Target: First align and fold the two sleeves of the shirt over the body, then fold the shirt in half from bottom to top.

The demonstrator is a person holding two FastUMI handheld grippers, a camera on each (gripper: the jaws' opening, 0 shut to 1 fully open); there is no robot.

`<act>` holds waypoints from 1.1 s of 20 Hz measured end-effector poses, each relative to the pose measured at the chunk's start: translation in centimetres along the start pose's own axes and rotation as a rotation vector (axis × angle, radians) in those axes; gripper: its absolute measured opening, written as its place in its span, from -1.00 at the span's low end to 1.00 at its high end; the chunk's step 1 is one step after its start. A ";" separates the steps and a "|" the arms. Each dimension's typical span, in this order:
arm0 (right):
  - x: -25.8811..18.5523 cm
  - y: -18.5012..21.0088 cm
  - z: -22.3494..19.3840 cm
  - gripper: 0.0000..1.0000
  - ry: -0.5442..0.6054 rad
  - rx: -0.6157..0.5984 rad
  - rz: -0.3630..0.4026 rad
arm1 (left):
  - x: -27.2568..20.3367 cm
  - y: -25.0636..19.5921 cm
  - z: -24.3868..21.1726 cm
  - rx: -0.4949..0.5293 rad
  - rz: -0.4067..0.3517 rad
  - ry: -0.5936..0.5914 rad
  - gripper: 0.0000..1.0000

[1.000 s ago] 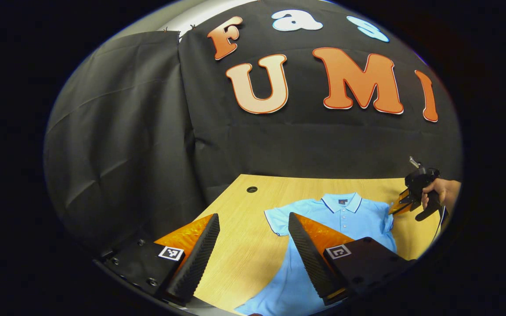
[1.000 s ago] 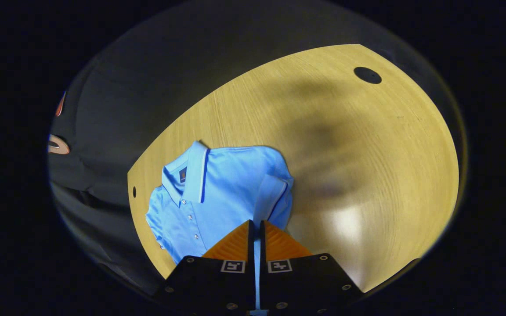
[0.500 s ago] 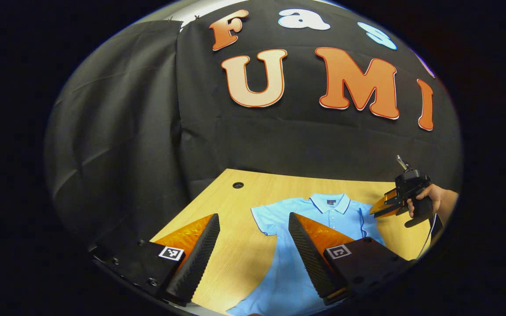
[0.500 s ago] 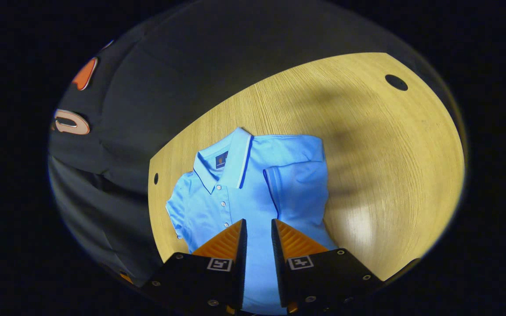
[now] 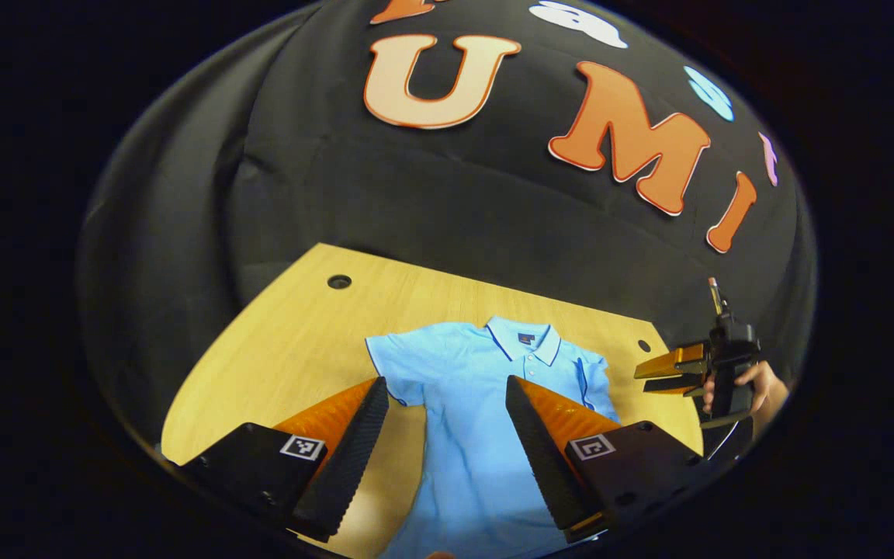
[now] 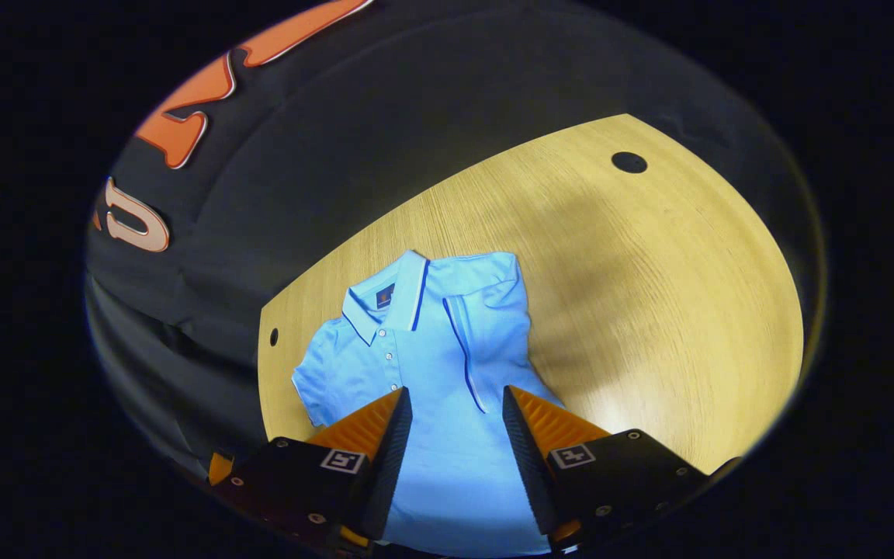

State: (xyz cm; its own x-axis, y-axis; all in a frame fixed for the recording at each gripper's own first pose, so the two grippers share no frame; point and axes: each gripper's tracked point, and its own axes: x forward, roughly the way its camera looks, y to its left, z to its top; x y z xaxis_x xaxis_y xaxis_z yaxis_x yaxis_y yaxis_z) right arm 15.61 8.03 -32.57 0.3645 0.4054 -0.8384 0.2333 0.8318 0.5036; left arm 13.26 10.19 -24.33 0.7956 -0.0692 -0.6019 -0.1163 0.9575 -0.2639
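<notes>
Lying flat on the wooden table (image 5: 276,349), the light blue shirt (image 5: 478,388) sits at lower centre of the left gripper view, collar (image 5: 526,341) toward the black cloth wall (image 5: 431,202) at the top of the frame. In the right gripper view the shirt (image 6: 416,349) lies at lower centre-left, close to the table's far edge by the wall, and one sleeve (image 6: 493,310) is folded in over the body, its dark-trimmed cuff running down the chest. The other sleeve (image 5: 393,361) is spread out flat on the wood at the left of the shirt in the left gripper view. Bare table stretches wide to the right of the shirt in the right gripper view, up to a round cable hole (image 6: 629,162) at upper right; another hole (image 5: 339,281) sits at the far corner, upper left of the shirt, in the left gripper view, with open wood around it. The left gripper (image 5: 443,388) hangs above the shirt's lower body with its jaws spread wide and nothing between them. The right gripper (image 6: 453,400) also stands open, a little narrower, over the shirt's middle and grasping nothing; it shows again at the right edge of the left gripper view (image 5: 645,376), held by a hand (image 5: 757,388) partly cut off by the frame. The shirt's hem is cut off at the bottom of both views, and the collar label is too small to make out.
</notes>
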 end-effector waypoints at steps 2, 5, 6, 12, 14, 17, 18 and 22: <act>-1.2 -0.7 -0.8 0.58 -0.025 0.021 -0.009 | 1.9 1.6 -0.6 -0.031 0.004 0.084 1.00; -2.4 -0.8 -2.5 0.66 -0.072 0.038 -0.018 | 5.2 2.5 -0.7 -0.040 -0.021 0.163 1.00; -3.0 -1.0 -2.9 0.75 -0.093 0.034 -0.024 | 6.1 3.0 -0.7 -0.042 -0.024 0.187 1.00; -4.6 -1.9 -5.6 0.93 -0.191 0.019 -0.052 | 11.7 5.7 -1.3 -0.053 -0.019 0.314 1.00; -4.6 -1.8 -6.2 0.94 -0.218 0.007 -0.059 | 13.3 6.4 -1.7 -0.071 -0.008 0.359 1.00; -5.6 -1.6 -6.2 0.94 -0.279 -0.034 -0.066 | 16.0 7.8 -3.2 -0.139 0.035 0.461 1.00; -6.2 -1.5 -6.0 0.96 -0.304 -0.047 -0.067 | 16.9 8.0 -3.5 -0.170 0.042 0.490 0.99; -8.3 -2.1 -4.6 0.97 -0.380 -0.084 -0.074 | 20.1 8.5 -4.8 -0.242 0.082 0.568 1.00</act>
State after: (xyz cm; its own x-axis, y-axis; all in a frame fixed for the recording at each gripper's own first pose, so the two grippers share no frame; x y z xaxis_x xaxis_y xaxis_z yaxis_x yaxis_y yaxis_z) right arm 7.90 4.67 -27.63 0.6605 0.1872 -0.7271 0.2026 0.8881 0.4126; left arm 25.39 15.55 -42.28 0.3459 -0.2000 -0.9167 -0.3480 0.8800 -0.3234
